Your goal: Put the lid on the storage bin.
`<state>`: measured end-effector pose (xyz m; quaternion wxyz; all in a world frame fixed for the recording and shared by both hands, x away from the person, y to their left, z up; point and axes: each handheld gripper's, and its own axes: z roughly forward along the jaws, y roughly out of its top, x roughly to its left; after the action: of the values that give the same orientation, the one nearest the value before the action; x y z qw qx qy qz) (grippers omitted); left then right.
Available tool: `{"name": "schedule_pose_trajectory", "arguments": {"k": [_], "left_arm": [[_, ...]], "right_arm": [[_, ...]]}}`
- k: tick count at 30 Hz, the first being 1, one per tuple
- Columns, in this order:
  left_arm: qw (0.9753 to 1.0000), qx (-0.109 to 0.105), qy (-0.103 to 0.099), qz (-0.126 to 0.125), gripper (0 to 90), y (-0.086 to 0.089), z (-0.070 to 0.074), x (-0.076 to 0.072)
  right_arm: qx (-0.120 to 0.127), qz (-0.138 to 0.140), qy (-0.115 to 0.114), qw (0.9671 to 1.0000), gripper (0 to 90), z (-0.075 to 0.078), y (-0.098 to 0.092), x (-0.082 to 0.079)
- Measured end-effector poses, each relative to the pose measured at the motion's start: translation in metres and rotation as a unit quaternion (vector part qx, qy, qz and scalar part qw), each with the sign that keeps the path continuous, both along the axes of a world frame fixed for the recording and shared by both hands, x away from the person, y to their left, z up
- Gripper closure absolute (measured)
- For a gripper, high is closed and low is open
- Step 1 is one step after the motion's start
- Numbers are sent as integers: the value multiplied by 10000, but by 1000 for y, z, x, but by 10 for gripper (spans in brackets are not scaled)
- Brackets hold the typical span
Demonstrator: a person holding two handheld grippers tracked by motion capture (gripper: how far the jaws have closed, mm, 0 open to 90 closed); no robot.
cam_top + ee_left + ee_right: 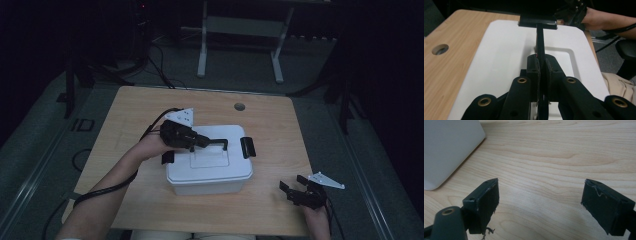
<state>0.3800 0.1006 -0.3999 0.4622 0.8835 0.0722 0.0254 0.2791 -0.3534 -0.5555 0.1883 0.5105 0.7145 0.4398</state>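
- The white box [210, 170] sits mid-worktop [135, 115], its lid on.
- The left tongs [206, 141] are over the box's lid, clamped tight on its black handle [540, 40].
- The right tongs [292, 192] rest on the wood right of the box, well apart from it, spread wide, holding nothing.
- Black latches [247, 147] flank the box.

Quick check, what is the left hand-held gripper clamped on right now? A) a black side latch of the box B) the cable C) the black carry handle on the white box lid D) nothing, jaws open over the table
C: the left hand-held gripper has its jaws shut on the black handle on the lid of the white box, while the right hand-held gripper sits open over the table.
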Motion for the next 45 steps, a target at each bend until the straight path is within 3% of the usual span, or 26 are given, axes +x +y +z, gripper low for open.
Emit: {"name": "schedule_pose_trajectory", "arguments": {"k": [6, 11, 13, 15, 17, 19, 20, 22, 25, 26, 34, 36, 37, 39, 40, 43, 44, 45], "left_arm": [[9999, -66, 112, 37, 827, 0, -7, 6], [9998, -78, 66, 155, 810, 2, -7, 6], [9996, -140, 38, 241, 708, 5, -6, 6], [9992, -128, -119, 365, 575, 7, -5, 4], [9988, -202, -50, 450, 538, 11, -3, 4], [9978, -236, 39, 625, 372, 15, -2, 5], [9972, -247, 89, 707, 330, 17, -1, 6], [9970, -219, 127, 725, 174, 21, -2, 6], [9956, -231, 16, 910, 125, 25, -2, 5], [9936, -386, 9, 1060, 78, 31, -3, 6], [9864, -704, -132, 1480, 70, 59, -7, 5], [9864, -704, -132, 1480, 70, 59, -7, 5], [9845, -722, -214, 1584, 70, 68, -8, 3], [9841, -701, -257, 1610, 70, 71, -9, 3], [9824, -641, -371, 1715, 70, 76, -9, 1], [9809, -701, -368, 1777, 70, 81, -10, -1], [9780, -813, -386, 1884, 70, 88, -9, -2], [9769, -842, -366, 1931, 70, 91, -9, -2]], "right_arm": [[23, 2, 27, 10000, 143, 0, 0, 0], [33, -1, 38, 10000, 143, 0, 0, 0], [43, -20, 39, 10000, 143, 0, 0, 0], [50, -4, 45, 10000, 143, 0, 0, 0], [29, 9, 49, 10000, 143, 0, 0, 0], [13, 16, 55, 10000, 143, 0, 0, 0], [11, 13, 56, 10000, 143, 0, 0, 0], [20, 7, 55, 10000, 143, 0, 0, 0], [50, -14, 50, 10000, 143, 0, 0, 0], [50, -17, 52, 10000, 143, 0, 0, 0], [44, -34, -15, 10000, 143, 0, 0, 0], [39, -52, -44, 10000, 143, 0, 0, 0], [54, -89, -91, 9999, 143, 0, 0, 1], [63, -98, -112, 9999, 143, 0, 0, 1], [47, -103, -126, 9999, 143, 0, 1, 1], [12, -79, -129, 9999, 143, 1, 2, 2], [11, -88, -137, 9999, 143, 1, 2, 2], [7, -95, -132, 9999, 143, 1, 2, 2]]}}
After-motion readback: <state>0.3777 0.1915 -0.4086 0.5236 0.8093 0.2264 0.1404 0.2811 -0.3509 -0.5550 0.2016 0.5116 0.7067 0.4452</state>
